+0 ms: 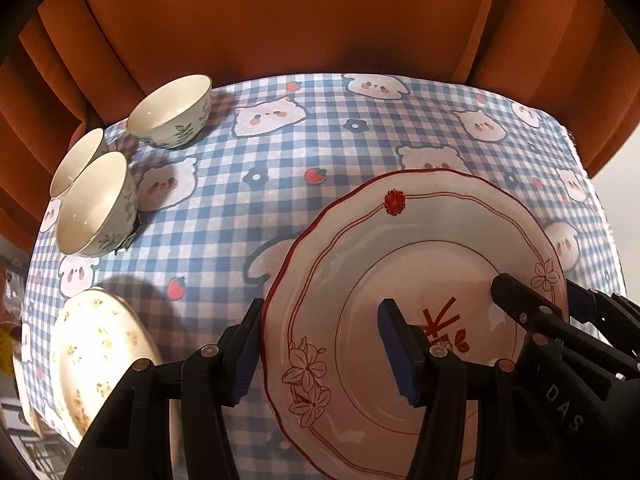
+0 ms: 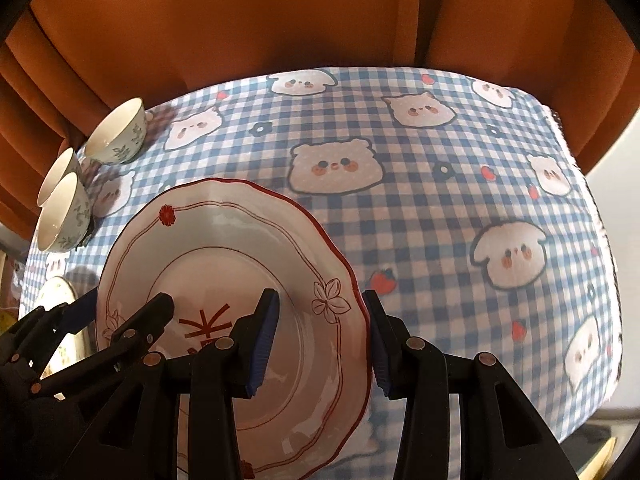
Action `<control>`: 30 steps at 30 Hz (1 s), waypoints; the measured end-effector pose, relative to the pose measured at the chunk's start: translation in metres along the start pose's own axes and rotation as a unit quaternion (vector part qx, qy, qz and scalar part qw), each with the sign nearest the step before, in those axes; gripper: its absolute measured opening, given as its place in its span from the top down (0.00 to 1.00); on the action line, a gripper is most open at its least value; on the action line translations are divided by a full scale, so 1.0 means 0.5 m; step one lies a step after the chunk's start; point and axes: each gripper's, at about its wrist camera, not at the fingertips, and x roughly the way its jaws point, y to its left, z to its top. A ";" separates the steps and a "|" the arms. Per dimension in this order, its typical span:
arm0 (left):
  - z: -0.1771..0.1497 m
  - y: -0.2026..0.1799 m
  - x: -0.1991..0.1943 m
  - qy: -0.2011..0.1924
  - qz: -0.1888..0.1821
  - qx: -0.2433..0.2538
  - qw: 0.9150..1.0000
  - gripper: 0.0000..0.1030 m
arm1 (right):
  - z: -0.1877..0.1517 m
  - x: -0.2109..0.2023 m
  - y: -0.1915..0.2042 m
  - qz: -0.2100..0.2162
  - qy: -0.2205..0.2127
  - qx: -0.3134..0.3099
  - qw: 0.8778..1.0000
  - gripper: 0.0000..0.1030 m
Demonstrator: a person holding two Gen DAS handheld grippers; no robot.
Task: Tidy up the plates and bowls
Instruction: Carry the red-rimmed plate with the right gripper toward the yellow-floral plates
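Both sets of jaws clamp one red-rimmed plate point(image 1: 420, 280); one floral plate point(image 1: 96, 356), three bowls point(image 1: 96, 204) beyond.

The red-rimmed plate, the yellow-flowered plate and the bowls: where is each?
red-rimmed plate point(image 1: 420, 240), left wrist view, inner slope.
yellow-flowered plate point(image 1: 96, 336), left wrist view, its face.
bowls point(image 1: 172, 108), left wrist view, inside of farthest one.
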 end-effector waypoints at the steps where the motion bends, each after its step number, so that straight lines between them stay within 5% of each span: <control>1: -0.006 0.010 -0.005 0.000 -0.004 0.003 1.000 0.45 | -0.005 -0.005 0.007 -0.003 -0.001 0.003 1.000 0.55; 11: -0.051 0.125 -0.052 -0.012 -0.039 0.013 0.999 0.45 | -0.057 -0.070 0.131 -0.037 -0.021 0.018 0.999 0.56; 30: -0.144 0.368 -0.066 -0.010 -0.023 0.005 1.000 0.45 | -0.131 -0.058 0.377 -0.016 -0.020 0.007 1.000 0.56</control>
